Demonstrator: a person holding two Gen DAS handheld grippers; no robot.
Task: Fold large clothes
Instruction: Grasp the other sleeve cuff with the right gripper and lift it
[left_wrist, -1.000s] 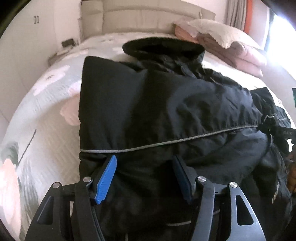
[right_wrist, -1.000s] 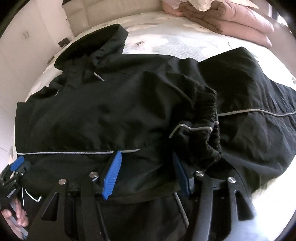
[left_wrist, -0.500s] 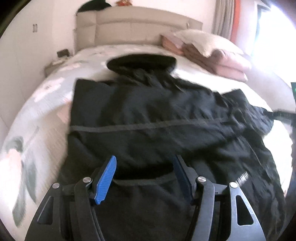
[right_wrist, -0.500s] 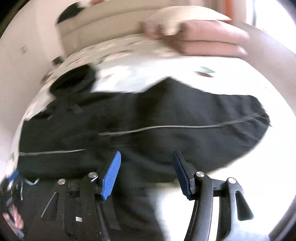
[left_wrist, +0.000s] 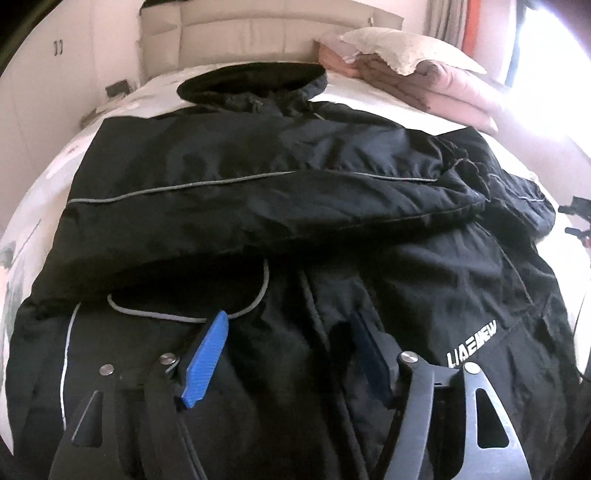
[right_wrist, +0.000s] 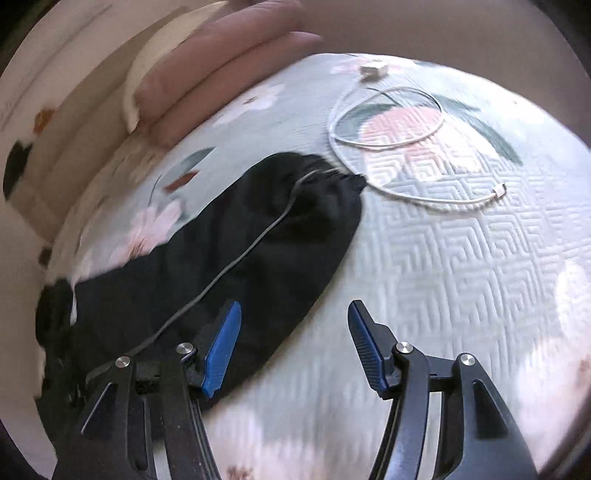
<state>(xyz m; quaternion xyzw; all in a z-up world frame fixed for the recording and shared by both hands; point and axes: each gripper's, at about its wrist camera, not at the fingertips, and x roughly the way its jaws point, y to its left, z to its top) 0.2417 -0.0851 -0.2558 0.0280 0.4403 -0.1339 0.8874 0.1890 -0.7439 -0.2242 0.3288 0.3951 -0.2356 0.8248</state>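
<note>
A large black hooded jacket (left_wrist: 280, 206) with thin grey piping lies spread on the bed, hood at the far end. One sleeve is folded across the chest. My left gripper (left_wrist: 291, 332) is open and empty, hovering over the jacket's lower front near a white logo (left_wrist: 472, 345). In the right wrist view the other sleeve (right_wrist: 251, 251) stretches out flat on the quilt, cuff pointing far right. My right gripper (right_wrist: 293, 325) is open and empty over the sleeve's near edge, its left finger above the fabric, its right finger above bare quilt.
A floral quilted bedspread (right_wrist: 443, 266) covers the bed. A white charging cable (right_wrist: 388, 147) is coiled just past the cuff, with a small white plug (right_wrist: 373, 70) beyond. Folded pink bedding and a pillow (left_wrist: 417, 74) sit by the headboard (left_wrist: 258, 33).
Both grippers have pulled back from the jacket. The right gripper has swung right, away from the body, and now looks along the outstretched sleeve. The left view has lifted, showing the sleeve lying folded across the chest.
</note>
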